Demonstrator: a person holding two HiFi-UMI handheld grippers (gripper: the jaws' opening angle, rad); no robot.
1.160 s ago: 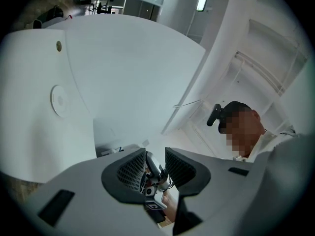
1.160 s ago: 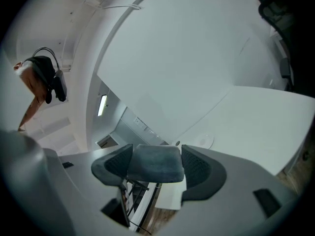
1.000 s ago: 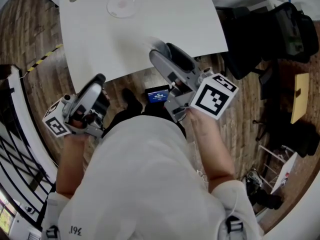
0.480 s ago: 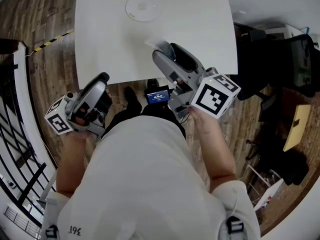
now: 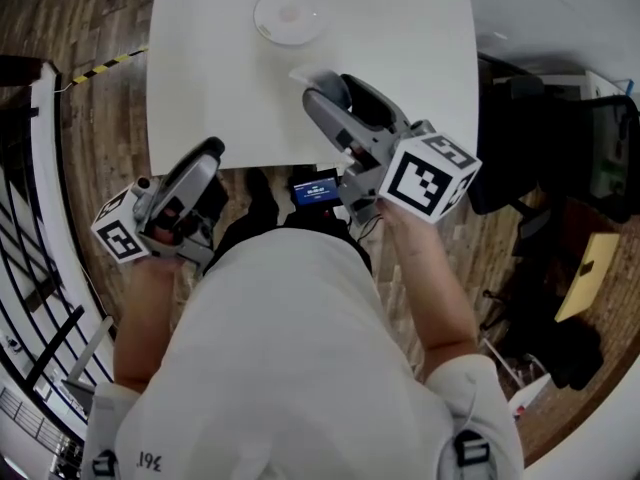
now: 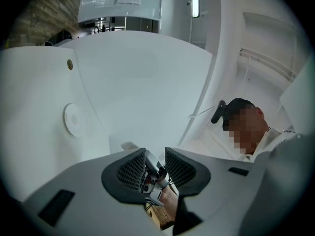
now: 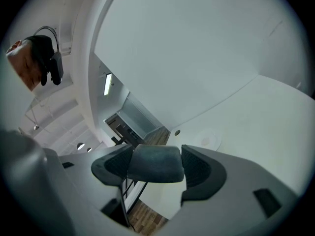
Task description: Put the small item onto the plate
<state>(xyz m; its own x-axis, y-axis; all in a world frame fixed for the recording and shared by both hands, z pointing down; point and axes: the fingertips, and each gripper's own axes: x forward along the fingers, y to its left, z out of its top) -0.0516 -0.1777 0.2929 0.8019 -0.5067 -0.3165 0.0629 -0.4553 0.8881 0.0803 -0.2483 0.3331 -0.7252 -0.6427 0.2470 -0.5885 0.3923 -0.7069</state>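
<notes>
A small white plate (image 5: 288, 16) lies on the far part of the white table (image 5: 420, 38); it also shows as the plate (image 6: 74, 119) and the plate (image 7: 209, 140). My right gripper (image 5: 338, 90) hangs over the table's near edge, short of the plate. It is shut on a dark grey, rounded small item (image 7: 156, 165) that fills the gap in that gripper (image 7: 157, 155). The same item (image 5: 367, 110) shows dark in the head view. My left gripper (image 5: 208, 156) is held low, off the table's near left corner. That gripper (image 6: 155, 162) has its pads a little apart with nothing between them.
A small round disc (image 6: 70, 64) sits in the table's far left corner. Black chairs and bags (image 5: 545, 108) stand on the wooden floor to the right, and a dark railing (image 5: 30, 268) runs along the left. A person (image 6: 246, 132) sits beyond the table's right side.
The table and plate have slid down in the head view, so both grippers are closer to them. The right gripper's tip now reaches over the table edge, still holding the item.
</notes>
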